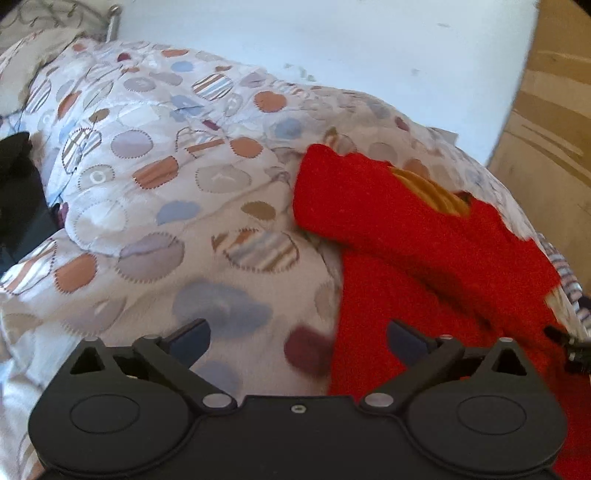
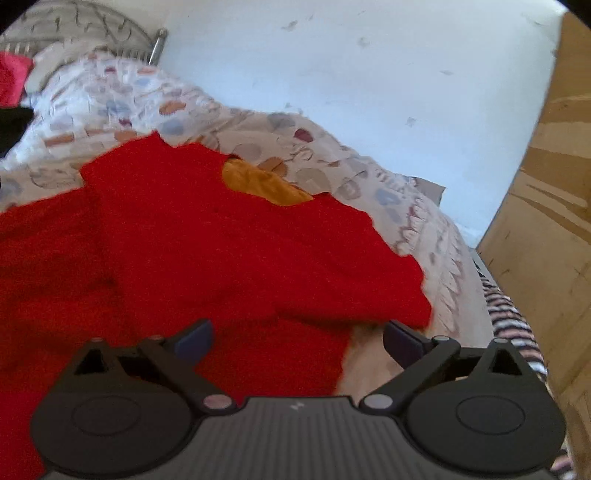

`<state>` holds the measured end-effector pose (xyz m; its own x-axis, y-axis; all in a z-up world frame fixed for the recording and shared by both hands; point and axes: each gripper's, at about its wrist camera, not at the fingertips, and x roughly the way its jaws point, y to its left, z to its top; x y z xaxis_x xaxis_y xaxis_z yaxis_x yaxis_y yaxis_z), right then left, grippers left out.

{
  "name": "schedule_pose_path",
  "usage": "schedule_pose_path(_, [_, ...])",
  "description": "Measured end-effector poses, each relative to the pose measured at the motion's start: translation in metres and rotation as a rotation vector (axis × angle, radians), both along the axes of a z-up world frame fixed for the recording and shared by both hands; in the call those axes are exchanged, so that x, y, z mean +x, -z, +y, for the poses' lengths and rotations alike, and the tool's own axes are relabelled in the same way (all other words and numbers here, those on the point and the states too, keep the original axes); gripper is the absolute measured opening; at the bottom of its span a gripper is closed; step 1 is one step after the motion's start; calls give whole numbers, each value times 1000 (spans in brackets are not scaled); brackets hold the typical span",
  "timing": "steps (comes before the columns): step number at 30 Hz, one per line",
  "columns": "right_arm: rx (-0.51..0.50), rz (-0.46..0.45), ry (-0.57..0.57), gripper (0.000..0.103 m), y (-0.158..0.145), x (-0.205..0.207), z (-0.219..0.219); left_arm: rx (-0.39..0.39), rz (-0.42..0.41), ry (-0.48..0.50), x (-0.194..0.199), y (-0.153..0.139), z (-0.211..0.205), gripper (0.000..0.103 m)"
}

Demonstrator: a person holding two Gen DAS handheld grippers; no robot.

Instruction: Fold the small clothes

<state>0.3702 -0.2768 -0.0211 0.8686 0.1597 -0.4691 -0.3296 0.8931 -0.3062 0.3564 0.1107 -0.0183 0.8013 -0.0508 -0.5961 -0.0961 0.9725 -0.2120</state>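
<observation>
Bedroom, patterned duvet [image 1: 155,192], metal bedpost [image 1: 113,22]

- A small garment [image 2: 207,251] lies spread on the quilt [image 1: 155,192] of a bed, near the bed's right edge.
- A wall [image 2: 351,92] runs behind the bed; a metal bedpost [image 2: 159,46] stands at its far left corner.
- A cabinet panel [image 2: 546,221] stands beside the bed's right edge.
- A dark item [image 1: 18,192] lies at the bed's left side, well apart from the garment.
</observation>
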Motion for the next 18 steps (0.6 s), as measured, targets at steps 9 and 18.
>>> schedule_pose_path(9, [224,-7,-34,103,-13,-120,-47,117,-44,181,-71,6,-18,102])
schedule_pose_path(18, [381,113,-20,90,17,-183,-53,68,83,239,-92,23,-8,90])
